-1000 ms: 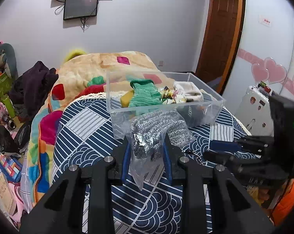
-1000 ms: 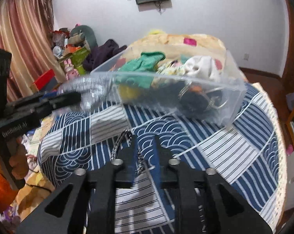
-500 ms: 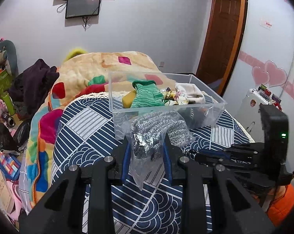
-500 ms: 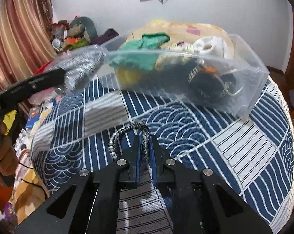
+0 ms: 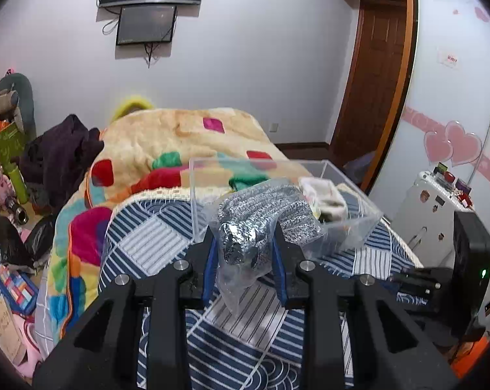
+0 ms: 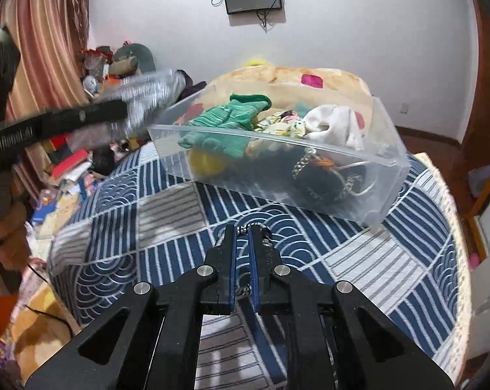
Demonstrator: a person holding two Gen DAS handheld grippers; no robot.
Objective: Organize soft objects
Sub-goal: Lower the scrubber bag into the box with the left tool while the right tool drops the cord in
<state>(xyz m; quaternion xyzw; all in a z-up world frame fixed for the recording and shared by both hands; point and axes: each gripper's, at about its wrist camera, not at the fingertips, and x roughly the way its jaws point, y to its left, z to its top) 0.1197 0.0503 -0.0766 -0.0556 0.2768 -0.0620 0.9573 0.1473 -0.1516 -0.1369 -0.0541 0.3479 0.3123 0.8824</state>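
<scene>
My left gripper (image 5: 245,253) clamps a bagged silver scourer (image 5: 261,217), held at the near rim of the clear bin (image 5: 352,227) on the blue patterned bed (image 5: 154,237).

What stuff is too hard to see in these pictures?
- Braided cord, right wrist view: mostly hidden between the right gripper fingers.
- Steel wool bag, right wrist view: smeared by motion blur. It is sharp in the left gripper.
- Dark items low in the clear bin, right wrist view: clouded by the plastic wall.
- Green glove, left wrist view: mostly behind the bag.
</scene>
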